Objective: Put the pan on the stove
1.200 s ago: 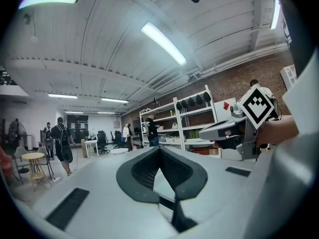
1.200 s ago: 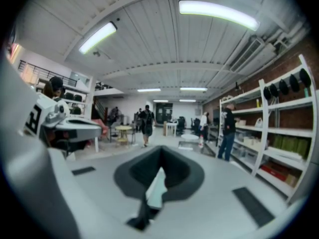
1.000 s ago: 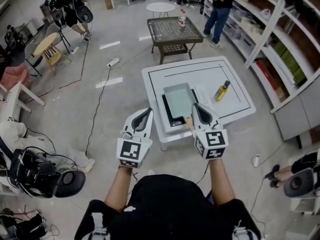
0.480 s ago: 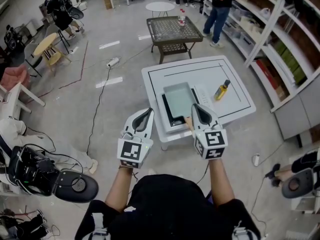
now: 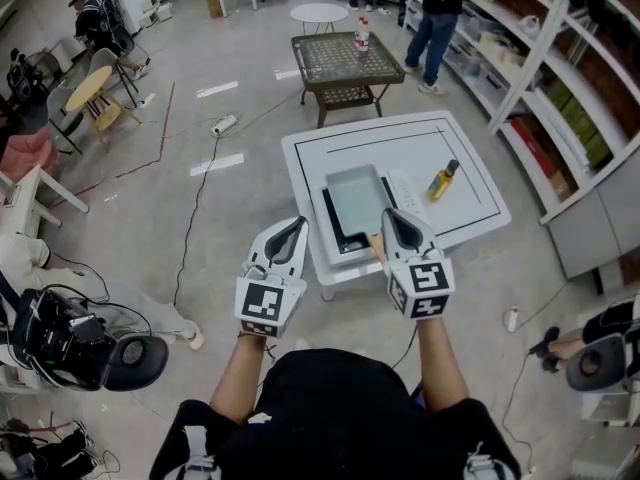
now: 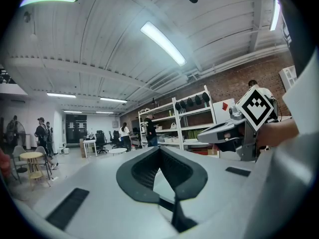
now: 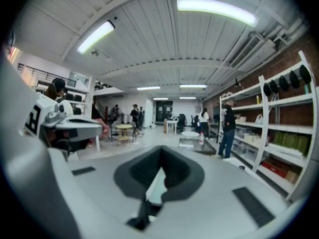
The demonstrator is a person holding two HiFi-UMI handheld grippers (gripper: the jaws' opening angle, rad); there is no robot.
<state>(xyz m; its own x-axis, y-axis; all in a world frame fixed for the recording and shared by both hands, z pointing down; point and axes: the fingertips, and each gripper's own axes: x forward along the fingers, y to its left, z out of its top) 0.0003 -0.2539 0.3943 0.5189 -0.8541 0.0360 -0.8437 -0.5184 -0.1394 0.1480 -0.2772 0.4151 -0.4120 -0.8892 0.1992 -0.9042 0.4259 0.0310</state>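
Starting at the tongs, both pairs are seen closed and empty. The left tongs (image 5: 296, 221) are held off the counter's near-left corner, and the right tongs (image 5: 389, 213) over its near edge, beside the wooden handle (image 5: 377, 245). The rectangular pan (image 5: 358, 196) is found mid-counter (image 5: 470, 183), apparently already laid on the dark stove (image 5: 334, 226), so little seems left. Its long axis is aligned from near edge to far edge, with the handle pointed at the near edge.

Grey floor (image 5: 250, 103), shelving (image 5: 560, 83) (right side)
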